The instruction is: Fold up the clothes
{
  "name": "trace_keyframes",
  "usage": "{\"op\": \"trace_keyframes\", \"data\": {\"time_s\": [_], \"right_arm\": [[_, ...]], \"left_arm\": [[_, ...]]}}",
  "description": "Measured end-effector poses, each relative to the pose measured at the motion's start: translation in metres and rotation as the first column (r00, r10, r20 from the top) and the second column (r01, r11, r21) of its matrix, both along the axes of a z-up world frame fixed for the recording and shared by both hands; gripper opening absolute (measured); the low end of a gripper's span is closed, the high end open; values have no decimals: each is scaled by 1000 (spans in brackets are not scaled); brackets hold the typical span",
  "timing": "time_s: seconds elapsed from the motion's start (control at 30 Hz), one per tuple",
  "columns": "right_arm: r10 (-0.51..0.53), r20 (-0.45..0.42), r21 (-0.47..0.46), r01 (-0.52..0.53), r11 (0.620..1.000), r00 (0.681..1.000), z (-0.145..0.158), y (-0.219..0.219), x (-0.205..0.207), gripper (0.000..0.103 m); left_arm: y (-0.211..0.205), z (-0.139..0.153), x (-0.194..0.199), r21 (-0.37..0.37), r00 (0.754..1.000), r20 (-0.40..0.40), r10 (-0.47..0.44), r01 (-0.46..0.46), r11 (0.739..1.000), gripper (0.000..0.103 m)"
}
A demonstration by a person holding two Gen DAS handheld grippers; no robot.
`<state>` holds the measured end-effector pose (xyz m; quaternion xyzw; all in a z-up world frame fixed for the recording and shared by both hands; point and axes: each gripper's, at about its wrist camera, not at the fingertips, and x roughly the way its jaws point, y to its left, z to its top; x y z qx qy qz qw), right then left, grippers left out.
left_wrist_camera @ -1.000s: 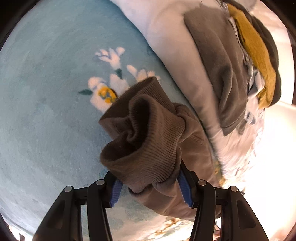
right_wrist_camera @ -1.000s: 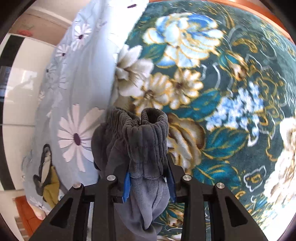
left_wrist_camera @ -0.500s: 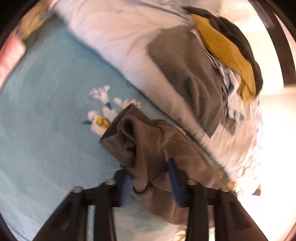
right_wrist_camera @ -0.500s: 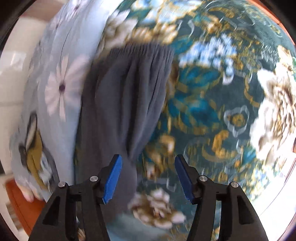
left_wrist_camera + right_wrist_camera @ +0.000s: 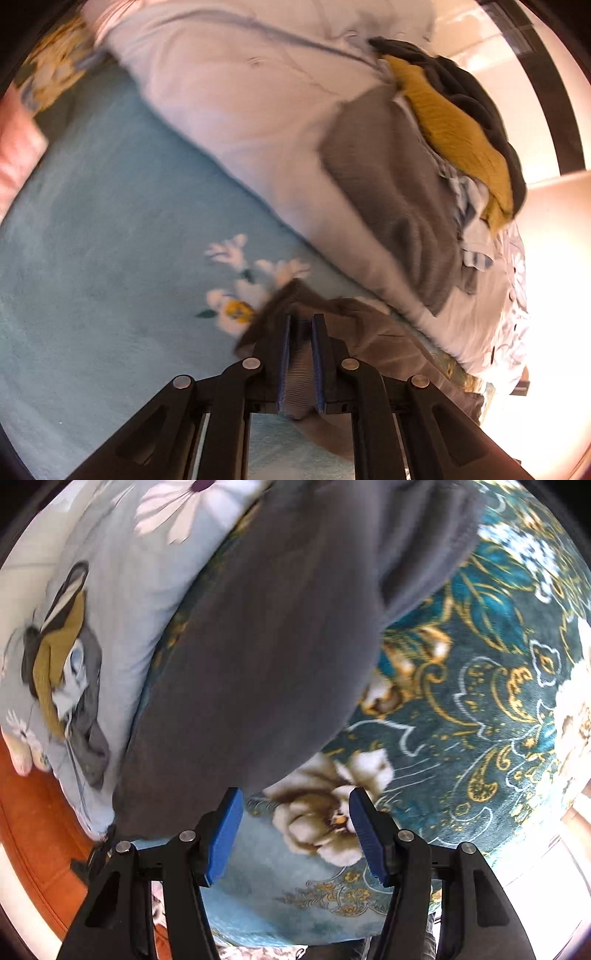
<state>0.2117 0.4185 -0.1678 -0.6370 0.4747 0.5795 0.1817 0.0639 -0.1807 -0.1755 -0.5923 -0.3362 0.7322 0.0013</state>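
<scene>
Since one second ago the right gripper point(image 5: 293, 834) has let go of the grey trousers point(image 5: 280, 627) and now stands wide, with nothing between its blue pads point(image 5: 225, 834). The trousers lie spread ahead of it and a little to its left, on the dark teal floral blanket point(image 5: 480, 709); their long axis runs from near the left pad away up and to the right. The left gripper point(image 5: 300, 328) is nearly closed and pinches the ribbed edge of the brown garment point(image 5: 369, 328), which trails to its right over the light blue blanket point(image 5: 103, 266). I judge the right one is nearer to the trousers for the next fold. A heap of other clothes point(image 5: 458, 133) waits farther ahead, to the right.
</scene>
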Motion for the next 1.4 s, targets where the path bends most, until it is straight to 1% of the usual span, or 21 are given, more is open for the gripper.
{"op": "trace_keyframes", "data": {"time_s": [0.03,0.07,0.1,0.13,0.17,0.2,0.27,0.37,0.43,0.5,0.53,0.6,0.67,0.77,0.83,0.9,1.03,1.07,1.1,1.17,1.4], "right_arm": [[13,-4,2,-13,1000,1000,3,-2,-1,61],[27,-6,5,-27,1000,1000,6,-4,-4,61],[40,-6,11,-40,999,999,9,-7,-8,61],[53,-4,17,-53,998,999,10,-9,-12,61],[64,0,21,-64,998,998,10,-9,-15,61],[70,5,22,-71,997,998,10,-9,-16,61],[72,15,21,-72,997,997,9,-11,-16,61],[86,34,16,-87,996,996,5,-16,-13,61],[105,47,12,-105,994,993,2,-20,-11,61],[119,55,6,-119,993,991,-1,-24,-9,61],[126,60,6,-127,992,990,-1,-25,-9,61],[144,65,2,-144,990,987,-1,-27,-9,61],[158,72,5,-159,987,985,-1,-28,-10,61],[167,79,9,-168,986,983,-1,-27,-12,61],[170,80,8,-171,985,982,-1,-27,-14,61],[180,81,5,-181,983,980,-2,-29,-17,61],[198,76,-8,-198,980,977,-3,-35,-21,61],[204,73,-10,-204,979,976,-3,-37,-21,61],[210,71,-12,-210,978,975,-2,-39,-22,61],[221,65,-16,-221,975,973,-1,-43,-23,61],[201,17,-23,-201,979,979,13,-46,-12,61]], "left_arm": [[-4,-2,3,28,1000,-11,16,-16,999,17],[-8,-2,8,49,999,-17,38,-37,998,23],[-11,-2,13,68,998,-22,59,-57,996,39],[-14,-2,19,87,996,-25,83,-81,993,49],[-16,-4,27,120,994,-33,107,-103,988,63],[-17,-6,35,154,990,-41,132,-124,980,68],[-15,-10,47,186,993,-34,114,-106,977,72],[-2,-27,47,153,1000,-16,22,-19,988,73],[0,-37,47,130,999,-28,21,-17,991,72],[-3,-46,45,156,997,-45,64,-56,986,71],[-2,-49,43,152,997,-54,59,-50,987,71],[-1,-54,37,141,996,-74,45,-34,989,71],[5,-59,31,110,997,-72,-18,26,994,71],[8,-62,28,124,996,-73,-43,52,991,71],[10,-63,27,135,996,-73,-59,69,988,64],[11,-65,26,161,996,-68,-64,74,984,50],[13,-70,26,237,999,-28,-20,26,971,41],[14,-68,25,235,1000,-25,-17,23,972,35],[18,-62,25,208,999,-29,-21,27,978,31],[24,-51,26,175,999,-36,-32,37,984,28],[20,-11,65,234,996,-66,64,-47,971,25]]}}
